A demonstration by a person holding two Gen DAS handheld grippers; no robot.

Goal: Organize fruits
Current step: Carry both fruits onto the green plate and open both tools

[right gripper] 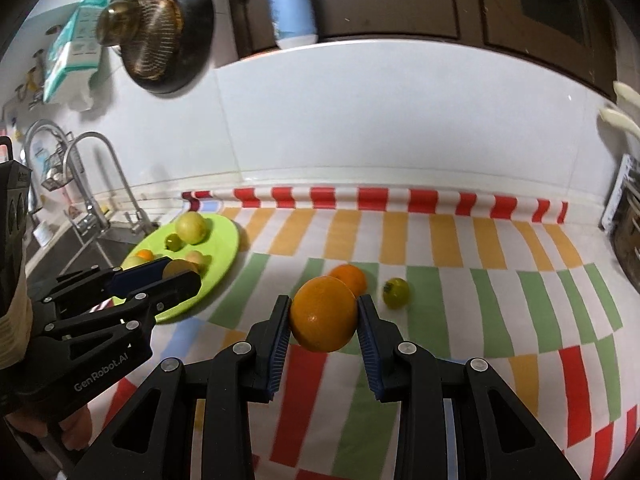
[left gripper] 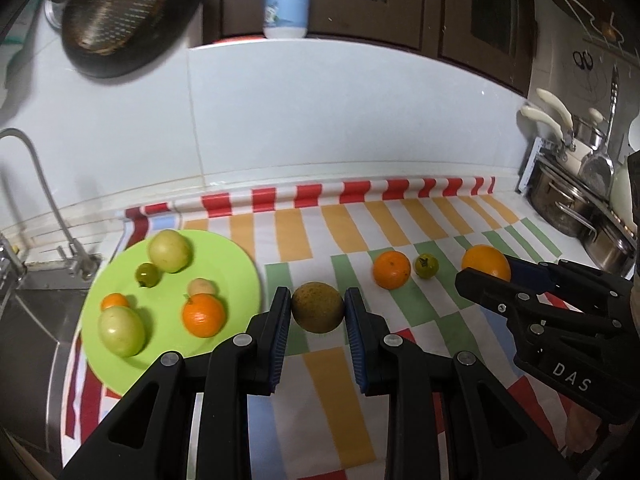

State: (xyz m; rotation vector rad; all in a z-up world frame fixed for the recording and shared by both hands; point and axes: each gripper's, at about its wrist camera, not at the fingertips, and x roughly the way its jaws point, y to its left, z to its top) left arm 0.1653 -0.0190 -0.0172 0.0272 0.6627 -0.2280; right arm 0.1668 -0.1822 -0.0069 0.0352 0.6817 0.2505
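Above a striped cloth point(left gripper: 288, 236) on a kitchen counter, two hand-held grippers each carry a fruit. Left gripper point(left gripper: 318, 314) pinches a brownish round fruit point(left gripper: 317, 307); right gripper point(right gripper: 323, 314) pinches an orange point(right gripper: 323, 313). Both point forward and tilt downward. At ten o'clock in the left view sits a green plate point(left gripper: 236, 264) with six fruits. A second orange point(left gripper: 392, 269) and a small green fruit point(left gripper: 426, 265) lie on the cloth at one o'clock. Judged best: carry each fruit over bare plate, lower gently, then release.
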